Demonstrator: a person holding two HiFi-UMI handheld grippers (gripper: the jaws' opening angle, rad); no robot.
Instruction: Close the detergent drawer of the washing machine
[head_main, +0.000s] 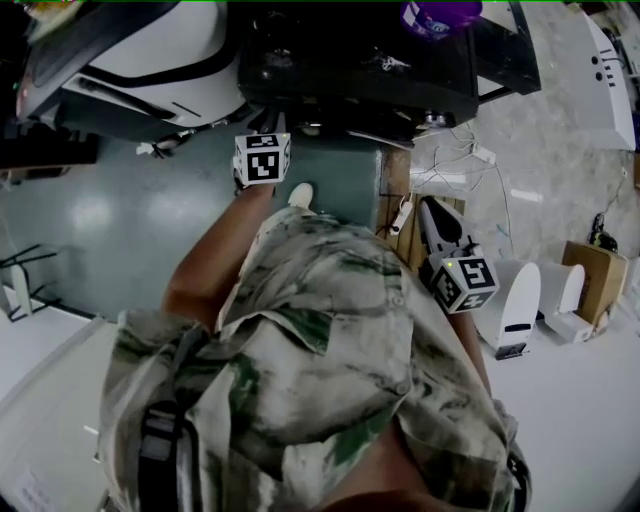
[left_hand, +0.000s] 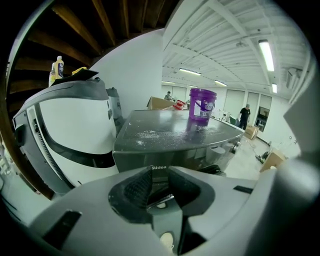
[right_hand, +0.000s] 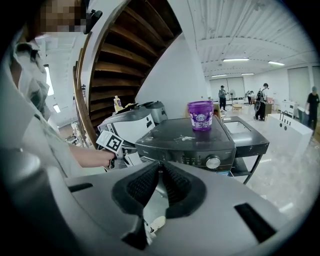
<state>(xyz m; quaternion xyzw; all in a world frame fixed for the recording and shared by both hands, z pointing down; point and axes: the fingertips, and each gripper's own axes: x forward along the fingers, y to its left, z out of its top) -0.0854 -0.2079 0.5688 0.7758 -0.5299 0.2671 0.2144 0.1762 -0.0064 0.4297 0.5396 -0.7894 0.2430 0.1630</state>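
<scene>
Washing machine (right_hand: 172, 141) ahead, left gripper (left_hand: 159, 173) jaws partly apart, empty, right gripper (right_hand: 160, 166) jaws together, empty

A dark wooden staircase (right_hand: 125, 55) is climbing overhead at the left, its treads showing from beneath. Beside it a plain white wall (right_hand: 172, 80) is curving up to a white ribbed ceiling (right_hand: 240, 30), where long strip lights (left_hand: 265, 55) are glowing. Underfoot, a glossy grey-green floor (head_main: 110, 220) is reflecting the light and giving way to pale speckled flooring (head_main: 560, 140). Far back in the open hall, a few people (right_hand: 261, 102) are standing near low white counters (right_hand: 295, 125).
</scene>
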